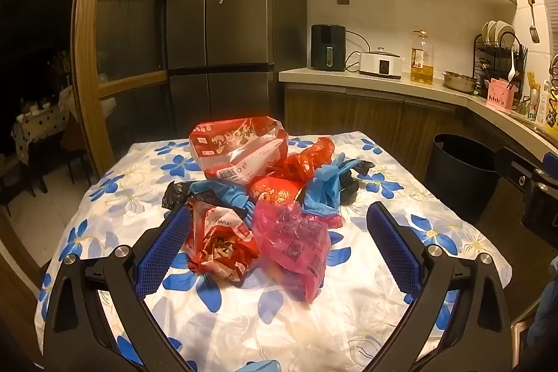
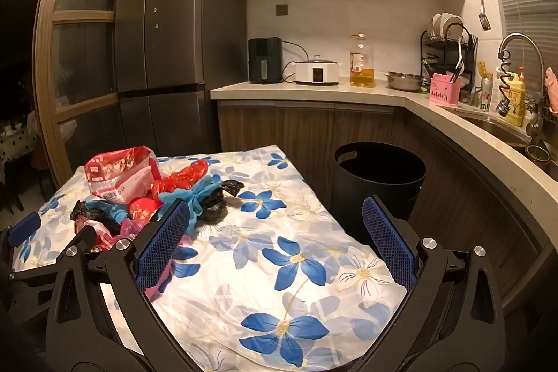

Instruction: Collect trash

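A heap of trash lies on the flowered tablecloth [image 1: 244, 319]: a large red-and-clear snack bag [image 1: 237, 145] at the back, a red wrapper [image 1: 219, 243] and a pink plastic bag [image 1: 296, 243] in front, with blue gloves [image 1: 324, 183] and black bags [image 1: 178, 194] between. My left gripper [image 1: 279, 215] stands open, its blue pads on either side of the two front pieces without touching them. In the right wrist view the same trash heap [image 2: 139, 190] sits at the left. My right gripper [image 2: 275, 208] is open over bare tablecloth [image 2: 279, 232]. A black bin [image 2: 378, 180] stands off the table's far right corner.
A dark fridge [image 1: 223, 23] rises behind the table. A counter [image 2: 314, 89] with an air fryer, cooker, oil bottle and dish rack runs along the right to a sink [image 2: 498, 128]. The bin [image 1: 464, 173] also shows in the left wrist view.
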Tool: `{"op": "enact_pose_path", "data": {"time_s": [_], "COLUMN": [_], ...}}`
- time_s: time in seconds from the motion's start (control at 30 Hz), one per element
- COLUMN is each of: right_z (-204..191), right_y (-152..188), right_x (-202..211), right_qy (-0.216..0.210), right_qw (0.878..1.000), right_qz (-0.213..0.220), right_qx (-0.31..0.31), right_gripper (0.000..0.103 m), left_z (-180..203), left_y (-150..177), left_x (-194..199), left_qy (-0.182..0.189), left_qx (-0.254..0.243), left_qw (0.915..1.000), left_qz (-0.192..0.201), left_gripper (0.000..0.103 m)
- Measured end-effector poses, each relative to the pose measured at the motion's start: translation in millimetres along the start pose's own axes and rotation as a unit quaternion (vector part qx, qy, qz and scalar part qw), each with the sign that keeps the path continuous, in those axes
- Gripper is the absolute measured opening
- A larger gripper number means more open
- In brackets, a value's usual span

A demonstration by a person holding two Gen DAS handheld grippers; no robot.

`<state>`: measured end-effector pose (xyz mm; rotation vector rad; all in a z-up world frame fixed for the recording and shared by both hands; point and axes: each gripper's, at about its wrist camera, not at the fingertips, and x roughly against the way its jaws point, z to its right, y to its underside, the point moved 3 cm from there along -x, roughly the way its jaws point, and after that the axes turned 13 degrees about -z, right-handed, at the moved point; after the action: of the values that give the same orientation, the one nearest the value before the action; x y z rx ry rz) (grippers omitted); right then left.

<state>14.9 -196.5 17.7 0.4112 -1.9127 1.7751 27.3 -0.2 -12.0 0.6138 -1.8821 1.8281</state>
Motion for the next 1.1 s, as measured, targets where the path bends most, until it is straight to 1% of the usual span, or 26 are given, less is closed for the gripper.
{"op": "enact_pose_path", "data": {"time_s": [0.07,0.1,1.1], "right_z": [0.1,0.2,1.9], "right_y": [0.1,0.2,1.2], "right_x": [0.1,0.3,0.9], "right_qy": [0.0,-0.001,0.001], "right_qw": [1.0,1.0,1.0], "right_qz": [-0.001,-0.001,-0.002], "right_qx": [0.001,0.0,0.0], "right_gripper": [0.098,0.098,0.098], "left_z": [1.3,0.2,7.9], "left_y": [0.1,0.2,0.6], "left_x": [0.3,1.0,3.0], "left_qy": [-0.004,0.003,0.006], "left_qx": [-0.004,0.004,0.005], "left_qw": [1.0,1.0,1.0], "left_qz": [0.003,0.004,0.003], "left_gripper": [0.097,0.097,0.097]}}
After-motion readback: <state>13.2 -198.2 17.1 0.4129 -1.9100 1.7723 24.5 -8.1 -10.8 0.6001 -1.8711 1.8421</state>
